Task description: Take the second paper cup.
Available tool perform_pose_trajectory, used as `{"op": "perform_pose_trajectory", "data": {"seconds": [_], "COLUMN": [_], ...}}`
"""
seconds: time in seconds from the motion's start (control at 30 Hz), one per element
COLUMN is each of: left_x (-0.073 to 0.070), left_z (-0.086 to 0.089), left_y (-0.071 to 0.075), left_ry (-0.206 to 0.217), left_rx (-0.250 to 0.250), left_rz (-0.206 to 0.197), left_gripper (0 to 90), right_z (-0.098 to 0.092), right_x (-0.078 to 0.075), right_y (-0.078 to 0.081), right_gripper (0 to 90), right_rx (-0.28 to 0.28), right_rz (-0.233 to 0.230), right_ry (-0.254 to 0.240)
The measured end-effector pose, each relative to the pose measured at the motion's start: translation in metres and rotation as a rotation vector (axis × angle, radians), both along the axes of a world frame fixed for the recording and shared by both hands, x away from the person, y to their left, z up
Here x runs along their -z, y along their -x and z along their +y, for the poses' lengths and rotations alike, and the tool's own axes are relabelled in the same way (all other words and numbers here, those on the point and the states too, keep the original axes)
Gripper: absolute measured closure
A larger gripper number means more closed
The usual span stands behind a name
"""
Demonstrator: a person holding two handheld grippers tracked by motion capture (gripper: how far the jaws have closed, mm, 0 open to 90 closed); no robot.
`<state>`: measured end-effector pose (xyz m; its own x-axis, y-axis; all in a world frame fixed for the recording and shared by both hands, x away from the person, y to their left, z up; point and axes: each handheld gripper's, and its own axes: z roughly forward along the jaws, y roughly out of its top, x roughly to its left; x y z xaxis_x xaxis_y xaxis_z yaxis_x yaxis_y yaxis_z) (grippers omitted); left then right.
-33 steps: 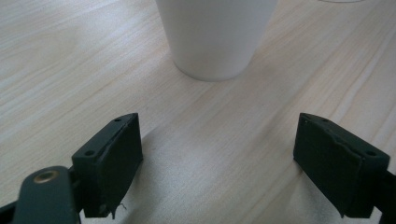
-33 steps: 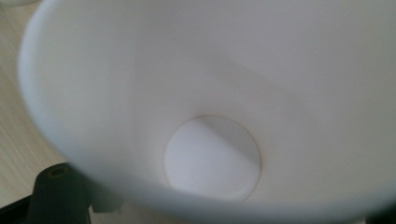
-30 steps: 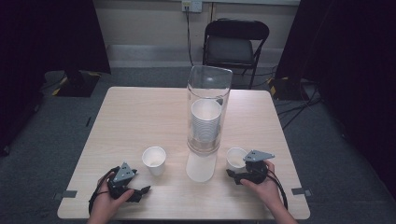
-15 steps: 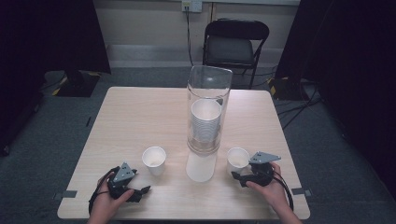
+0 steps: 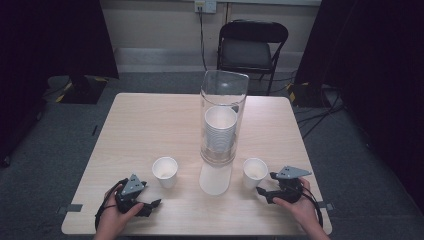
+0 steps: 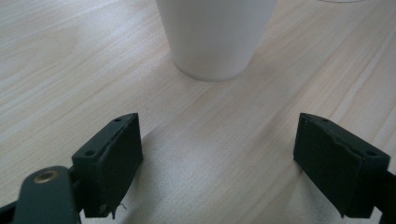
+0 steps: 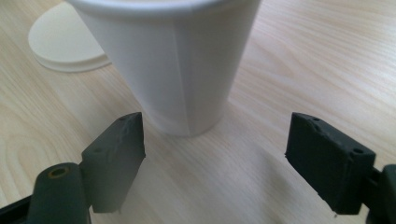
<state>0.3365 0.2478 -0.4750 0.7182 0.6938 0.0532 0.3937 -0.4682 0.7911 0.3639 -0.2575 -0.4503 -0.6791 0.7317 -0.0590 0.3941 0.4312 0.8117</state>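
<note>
A light wood-grain table (image 5: pixel 150 125) holds a tall clear cylinder (image 5: pixel 223 117) standing upright near the middle, its long axis vertical, its open top tilted toward the far side; the wall is glossy and see-through. Inside it sits a stack of white paper cups (image 5: pixel 220 131), mouths up, the nested rims forming fine ridges down the stack. Just in front of the cylinder's base lies a flat, pale, rounded lid (image 5: pixel 215 178), smooth and matte, touching or nearly touching the base. To the left of the lid stands a single white paper cup (image 5: pixel 165 171), upright, mouth up, tapering toward its foot. To the right of the lid stands a second white paper cup (image 5: pixel 254 172), also upright with its mouth up; the right gripper view shows a straight vertical seam down its smooth side. The left gripper (image 5: pixel 150 206) rests on the table near the front edge, held in a hand, its black blocky jaws spread wide and empty, aimed at the left cup, which stands apart beyond them. The right gripper (image 5: pixel 263 192) sits near the front right, jaws likewise parted and holding nothing, with the second cup just ahead of the tips. A black folding chair (image 5: pixel 251 45) stands beyond the table on grey carpet.
</note>
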Motion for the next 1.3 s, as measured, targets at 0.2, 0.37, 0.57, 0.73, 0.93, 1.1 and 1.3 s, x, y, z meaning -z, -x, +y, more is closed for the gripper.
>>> {"op": "perform_pose_trajectory", "data": {"seconds": [0.2,0.37,0.57,0.73,0.93,1.1,1.3], "left_x": [0.000,0.000,0.000,0.000,0.000,0.000,0.000], "left_z": [0.000,0.000,0.000,0.000,0.000,0.000,0.000], "left_y": [0.000,0.000,0.000,0.000,0.000,0.000,0.000], "left_ry": [0.000,0.000,0.000,0.000,0.000,0.000,-0.001], "left_rx": [0.000,-0.001,0.000,0.000,-0.001,-0.001,-0.001], "left_rz": [0.000,0.000,0.000,0.001,0.000,0.000,0.000], "left_gripper": [15.1,15.1,15.1,15.1,15.1,15.1,15.1], "right_z": [-0.010,-0.016,-0.024,-0.029,-0.039,-0.041,-0.041], "right_x": [0.001,0.002,0.006,0.008,0.011,0.012,0.012], "right_y": [0.003,0.007,0.010,0.011,0.012,0.012,0.012], "right_gripper": [18.9,18.7,18.9,18.9,18.1,15.7,13.3], "right_rx": [0.010,0.010,0.017,0.020,0.038,0.050,0.055], "right_rz": [0.003,0.003,0.011,0.019,0.019,0.023,0.027], "right_ry": [-0.007,0.005,0.007,0.006,0.022,0.048,0.057]}}
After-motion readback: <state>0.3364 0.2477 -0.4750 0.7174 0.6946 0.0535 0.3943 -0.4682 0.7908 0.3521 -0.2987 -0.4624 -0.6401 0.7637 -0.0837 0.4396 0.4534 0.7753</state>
